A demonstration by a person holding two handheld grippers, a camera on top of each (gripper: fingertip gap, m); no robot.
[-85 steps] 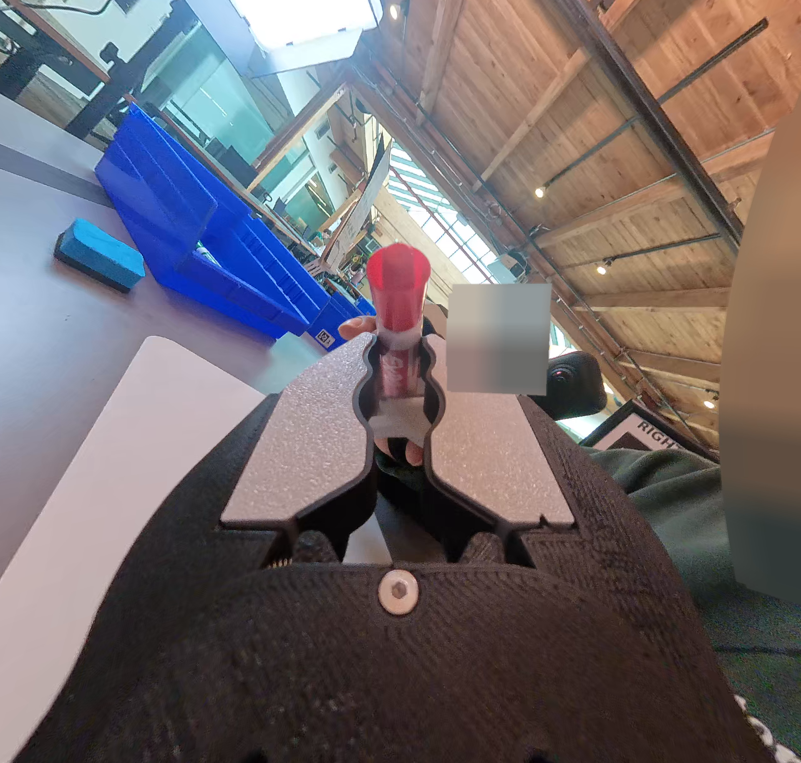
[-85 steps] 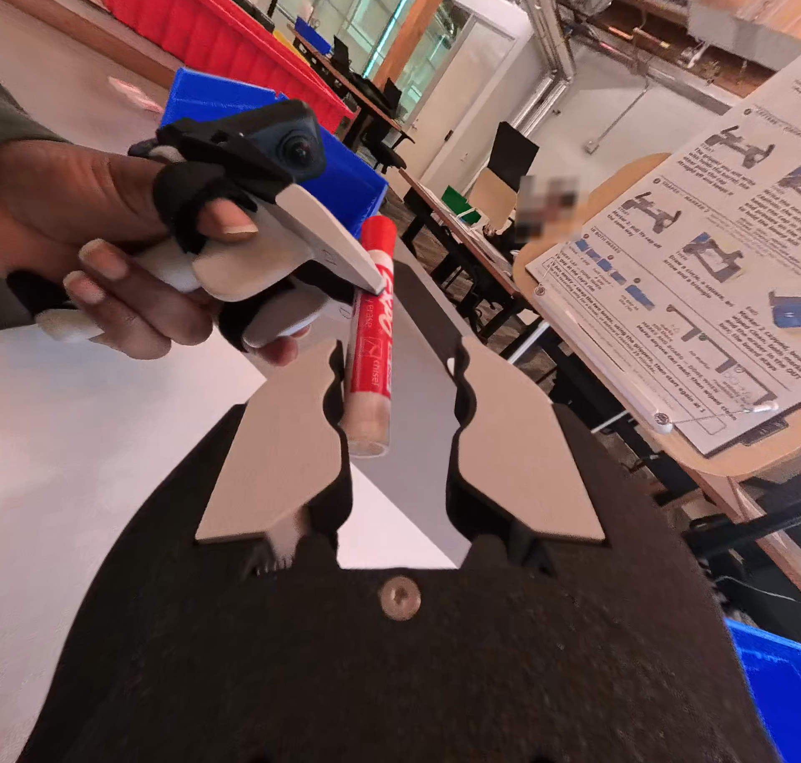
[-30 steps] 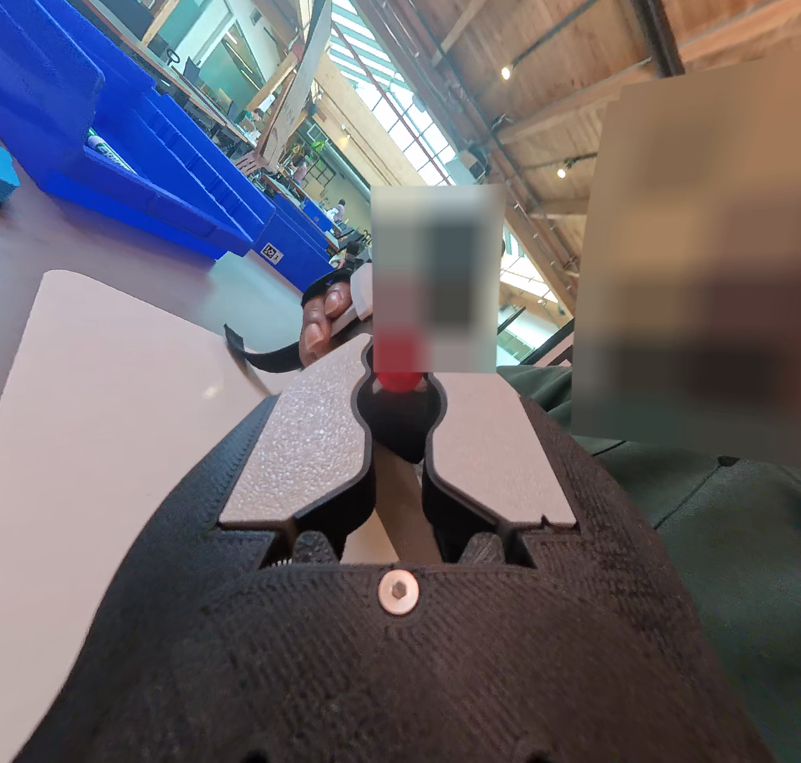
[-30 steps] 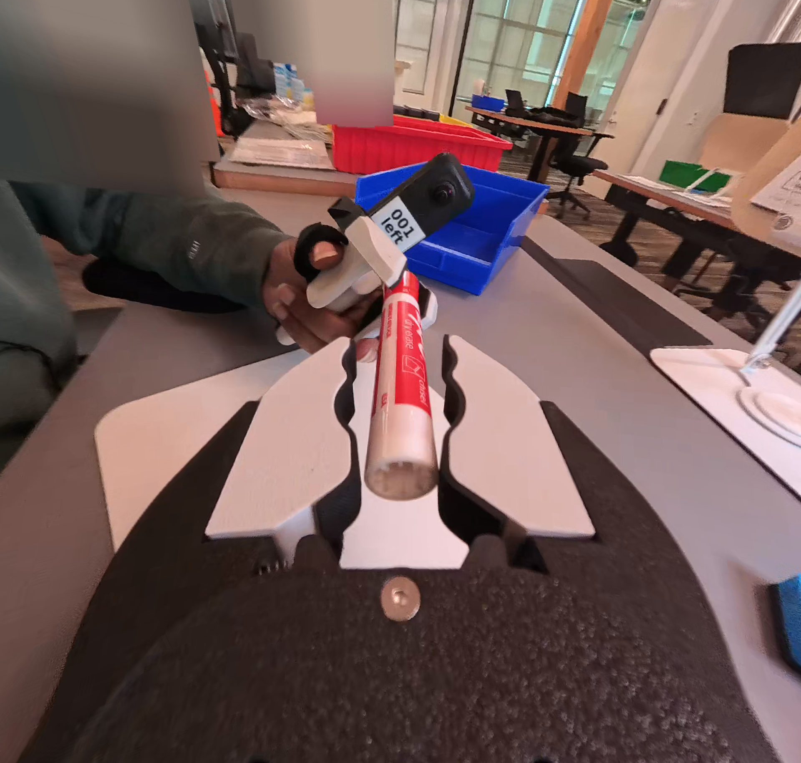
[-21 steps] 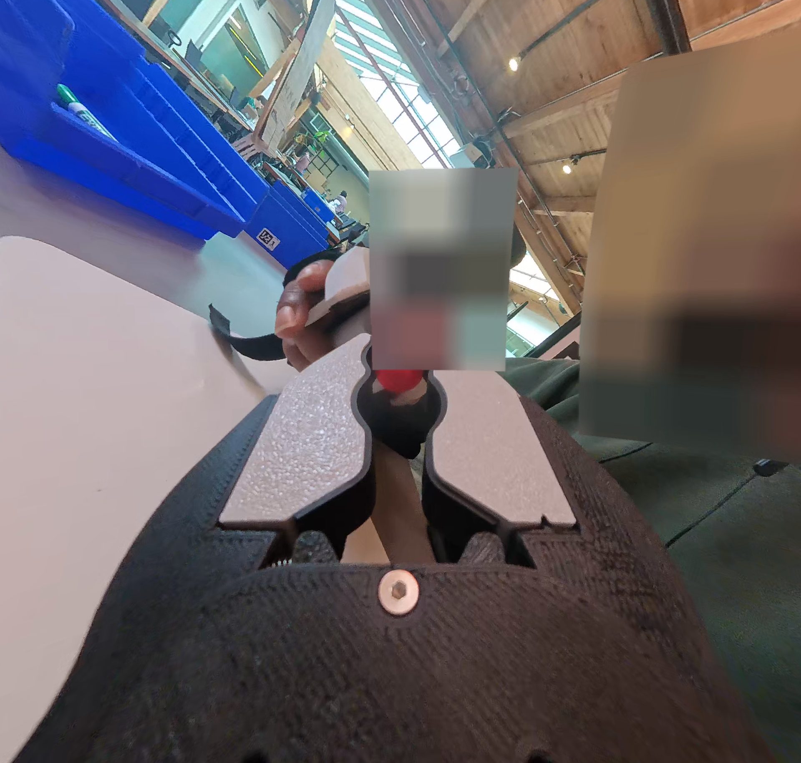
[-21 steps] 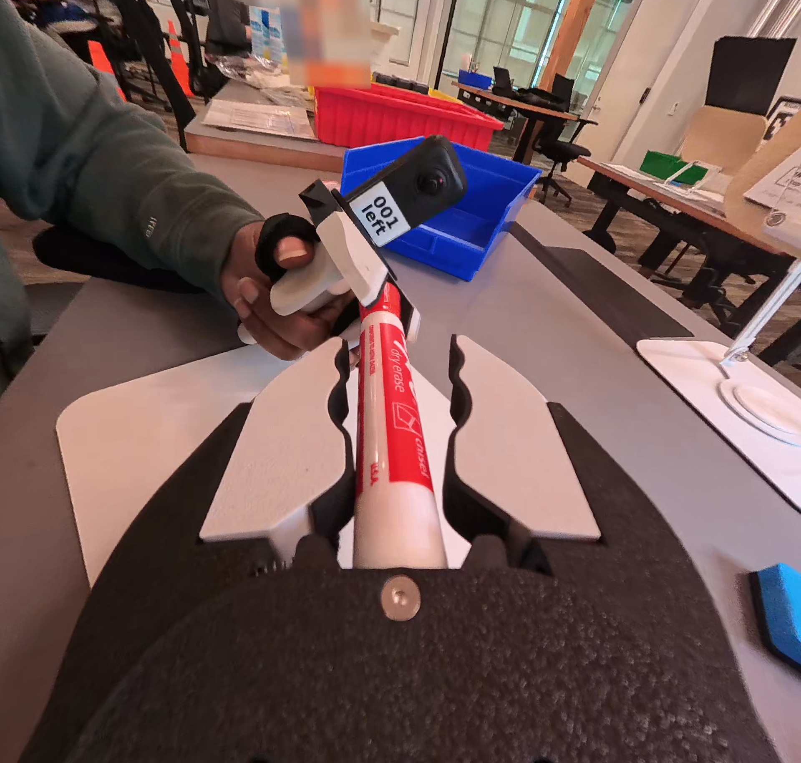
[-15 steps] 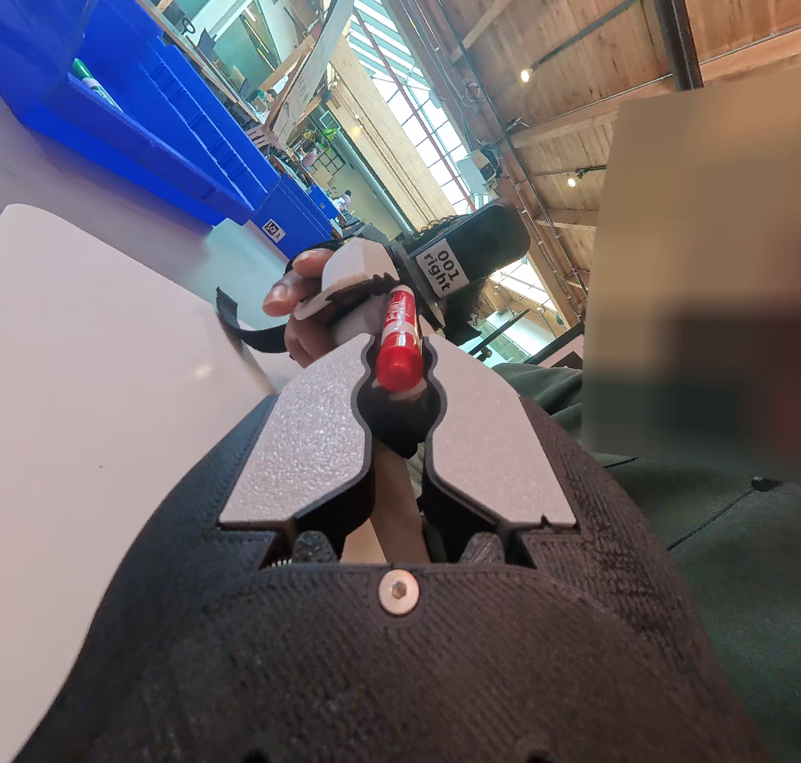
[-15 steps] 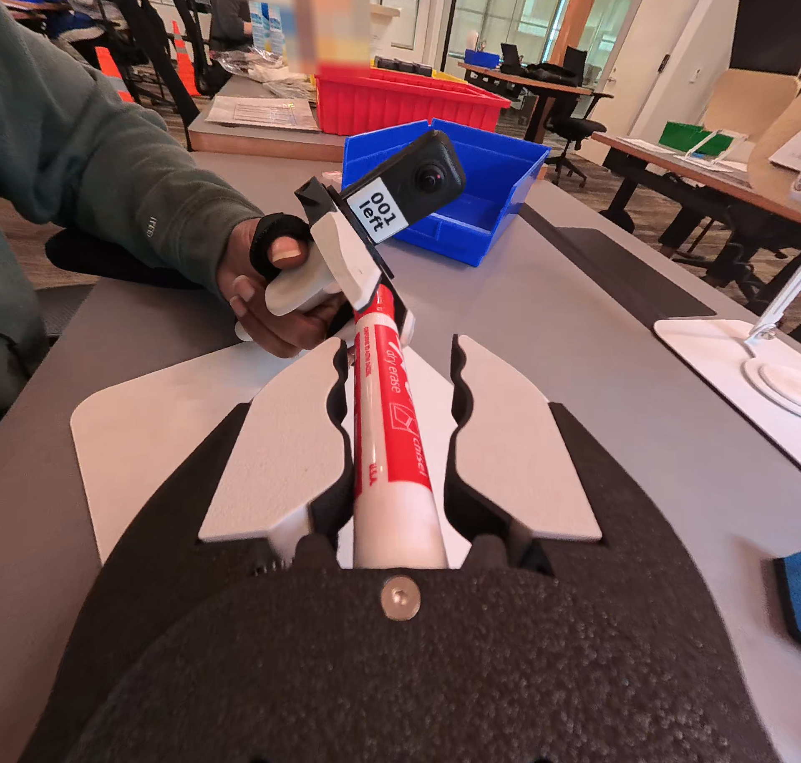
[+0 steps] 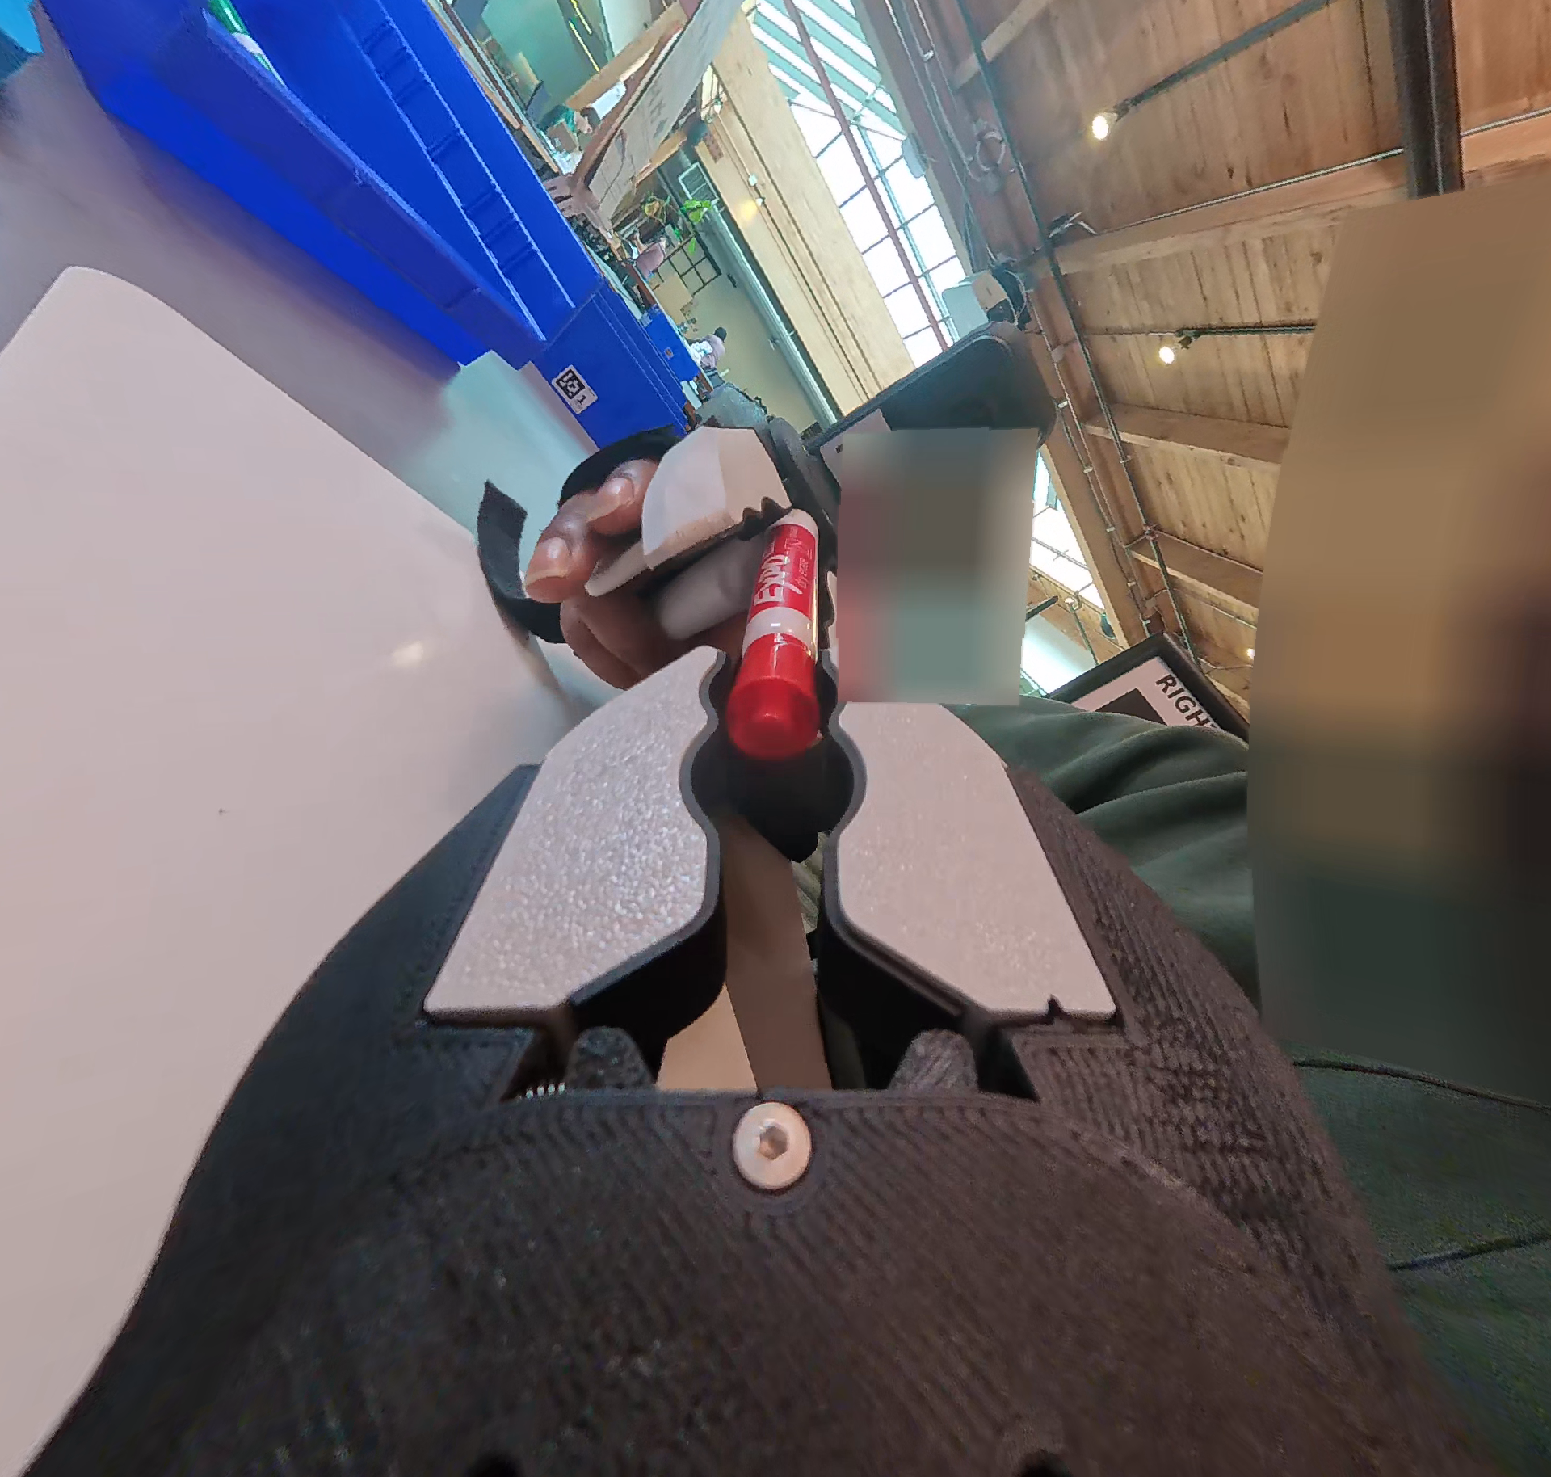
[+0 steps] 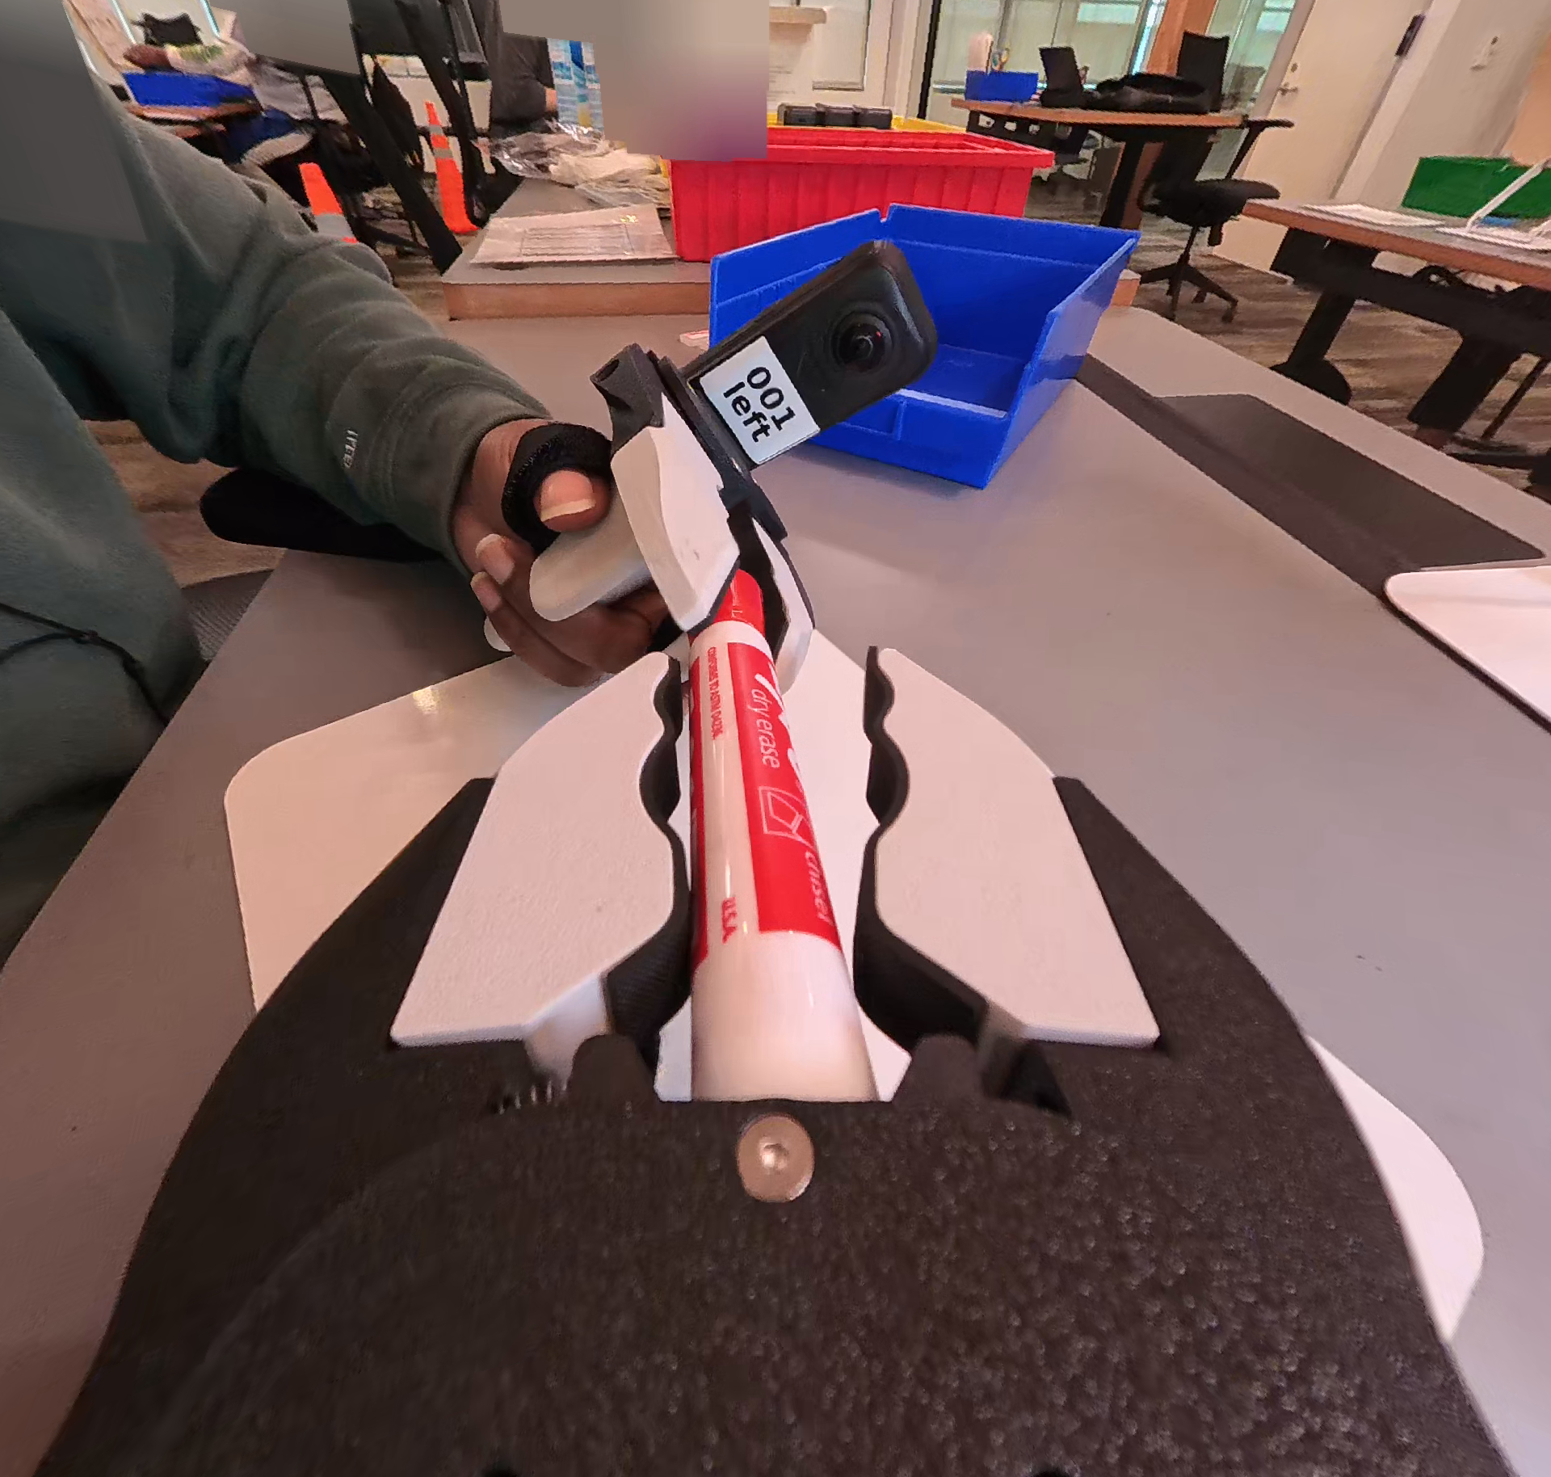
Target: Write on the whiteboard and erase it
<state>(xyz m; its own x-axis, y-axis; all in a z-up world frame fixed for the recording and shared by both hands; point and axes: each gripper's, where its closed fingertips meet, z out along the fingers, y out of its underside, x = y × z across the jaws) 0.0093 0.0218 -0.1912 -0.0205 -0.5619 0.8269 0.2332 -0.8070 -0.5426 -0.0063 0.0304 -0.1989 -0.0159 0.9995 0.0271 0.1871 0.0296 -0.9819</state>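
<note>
1. The left gripper [image 9: 772,731] has its jaws closed on the red cap end of the marker [image 9: 776,639], which sits pinched at the fingertips.
2. The right gripper [image 10: 768,731] has its jaws drawn in close along the marker [image 10: 768,849] barrel, which lies lengthwise in the gap; the left finger [image 10: 554,866] touches it, and I cannot tell whether the right one does.
3. One marker spans both grippers, cap end in the left, white tail end deep between the right's fingers.
4. One whiteboard [image 10: 352,773] lies flat on the grey table [image 10: 1091,681] directly under both grippers; its face looks blank.
5. Beyond the right jaws stands one blue bin [image 10: 1007,329]; its visible floor is bare. Behind it is one red bin [image 10: 839,186], contents hidden.
6. To the left of the left jaws are blue bins [image 9: 336,177], count unclear; something green shows in one.
7. Two hands: one hand [image 10: 537,580] holds the left gripper, another hand [image 9: 587,572] holds the right.
</note>
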